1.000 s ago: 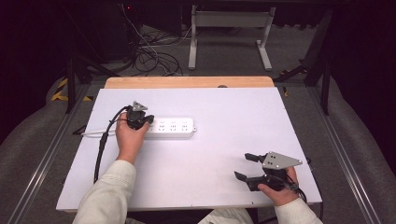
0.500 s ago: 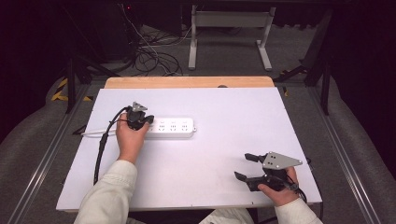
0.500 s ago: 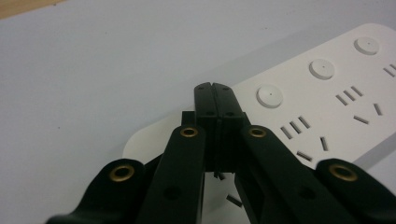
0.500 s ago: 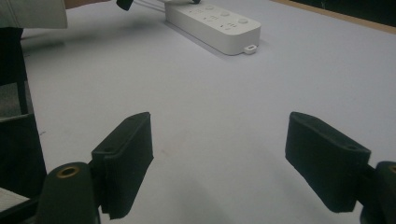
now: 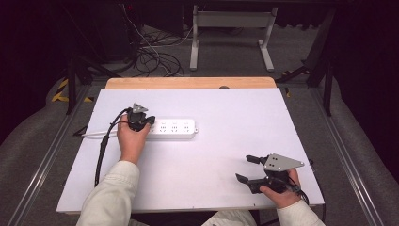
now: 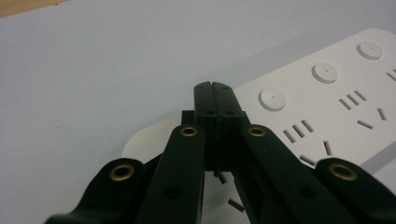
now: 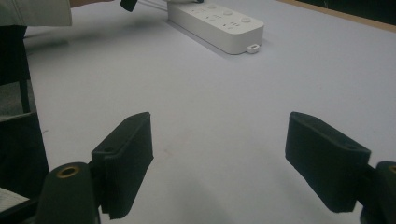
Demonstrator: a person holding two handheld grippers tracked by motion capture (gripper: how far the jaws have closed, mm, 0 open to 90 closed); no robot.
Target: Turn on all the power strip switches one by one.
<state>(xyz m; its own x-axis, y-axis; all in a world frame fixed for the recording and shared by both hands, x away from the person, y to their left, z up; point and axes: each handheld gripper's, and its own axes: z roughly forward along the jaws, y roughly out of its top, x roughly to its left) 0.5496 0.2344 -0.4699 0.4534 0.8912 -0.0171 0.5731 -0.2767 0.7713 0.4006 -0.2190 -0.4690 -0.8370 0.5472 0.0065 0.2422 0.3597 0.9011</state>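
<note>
A white power strip (image 5: 171, 128) lies flat on the white tabletop (image 5: 221, 108), left of centre. My left gripper (image 5: 149, 121) hovers over its left end, jaws pressed together with nothing between them. In the left gripper view the shut left gripper (image 6: 215, 91) points across the power strip (image 6: 336, 107), whose round buttons and socket slots run off to the right. My right gripper (image 5: 244, 168) rests at the front right of the table, open and holding nothing. Through the open right gripper (image 7: 219, 126) I see bare tabletop, with the power strip (image 7: 215, 21) far off.
The strip's white cord (image 5: 96, 135) runs off the table's left side. A black cable (image 5: 102, 148) trails back from the left gripper. A wooden strip (image 5: 188, 83) borders the far edge. Loose cables (image 5: 155, 59) and a metal stand (image 5: 230, 28) are on the floor behind.
</note>
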